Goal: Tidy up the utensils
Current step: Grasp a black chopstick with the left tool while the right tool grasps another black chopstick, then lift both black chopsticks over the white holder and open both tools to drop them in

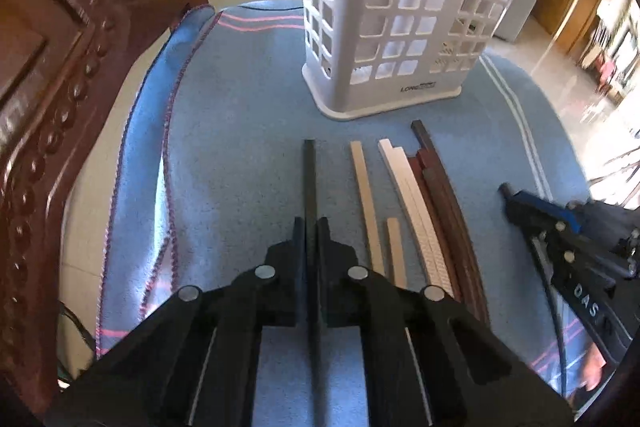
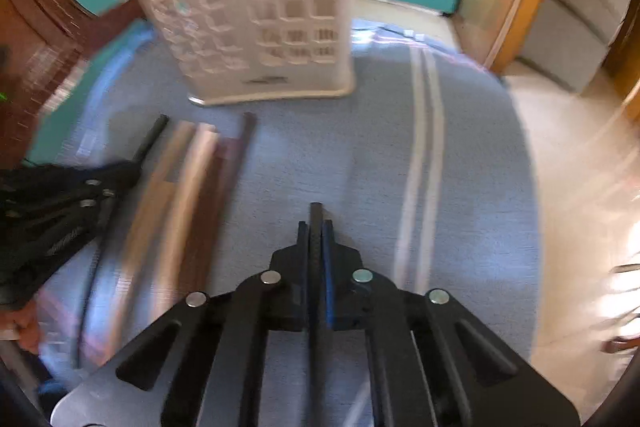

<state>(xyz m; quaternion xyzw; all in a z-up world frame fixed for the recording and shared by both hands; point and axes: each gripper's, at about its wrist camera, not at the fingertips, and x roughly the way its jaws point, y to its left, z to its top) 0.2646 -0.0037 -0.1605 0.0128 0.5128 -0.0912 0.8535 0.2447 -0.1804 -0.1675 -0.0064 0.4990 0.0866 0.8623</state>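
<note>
The left gripper (image 1: 309, 227) is clamped on a black chopstick (image 1: 309, 171) over the blue cloth (image 1: 224, 147). Beige, white and brown chopsticks (image 1: 416, 211) lie just beside it, before the white basket (image 1: 384, 27). The right gripper (image 1: 505, 189) shows near the cloth's right edge.

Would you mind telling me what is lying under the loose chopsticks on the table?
The loose chopsticks lie directly on a blue cloth with pale stripes, in front of the white basket. The cloth covers the tabletop there, so the surface beneath it cannot be seen.

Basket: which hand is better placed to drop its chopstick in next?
Probably left: the left gripper holds a black chopstick reaching near the white basket; the right gripper, also holding one, looks farther back.
</note>
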